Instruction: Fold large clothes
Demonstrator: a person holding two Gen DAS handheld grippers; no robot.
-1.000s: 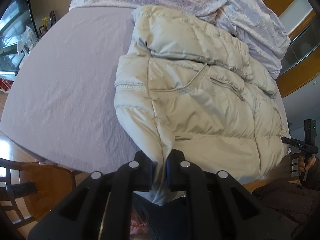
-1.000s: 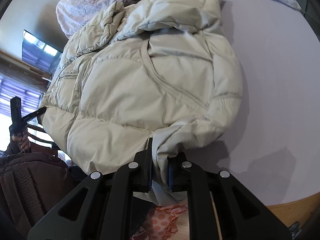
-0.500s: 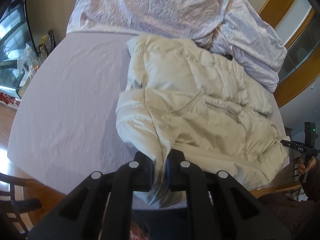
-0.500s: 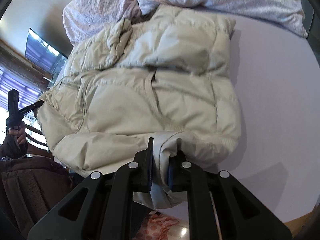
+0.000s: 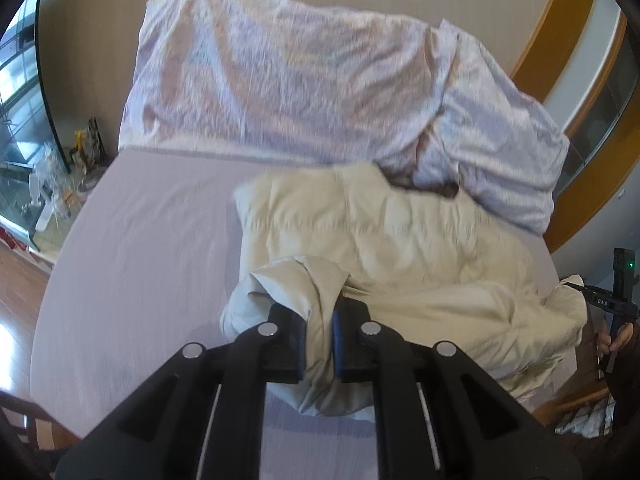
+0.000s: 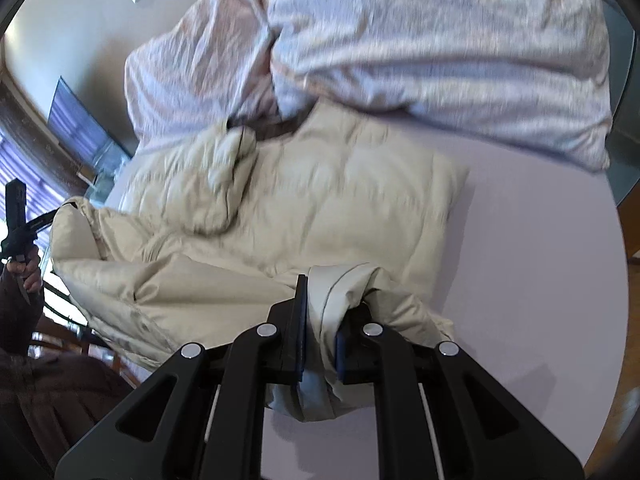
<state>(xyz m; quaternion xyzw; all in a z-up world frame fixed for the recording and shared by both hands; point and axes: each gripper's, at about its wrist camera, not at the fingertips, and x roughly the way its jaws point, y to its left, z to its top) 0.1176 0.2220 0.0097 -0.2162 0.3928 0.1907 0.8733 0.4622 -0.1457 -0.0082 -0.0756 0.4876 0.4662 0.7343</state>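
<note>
At the far left of the left wrist view a strip of wooden floor (image 5: pixel 16 280) and some clutter by a window (image 5: pixel 52 184) showed beyond the edge of the bed, whose lilac sheet (image 5: pixel 152 248) lay smooth and bare on that side. Toward the middle, the left gripper (image 5: pixel 319 344) was clamped on a bunched fold of the cream puffer jacket (image 5: pixel 400 240), its jaws pinching the fabric tight and holding that corner raised off the sheet. The rest of the jacket sprawled rightward across the mattress, crumpled and partly doubled over itself, its far edge touching a rumpled pale duvet (image 5: pixel 300 80) heaped along the wall. At the right edge, a hand held the other tool by its handle beside the jacket's lifted corner. In the right wrist view, the right gripper (image 6: pixel 320 344) was likewise closed hard on a wad of the jacket's hem, with the garment spreading away to the left and the bare sheet to the right.
</note>
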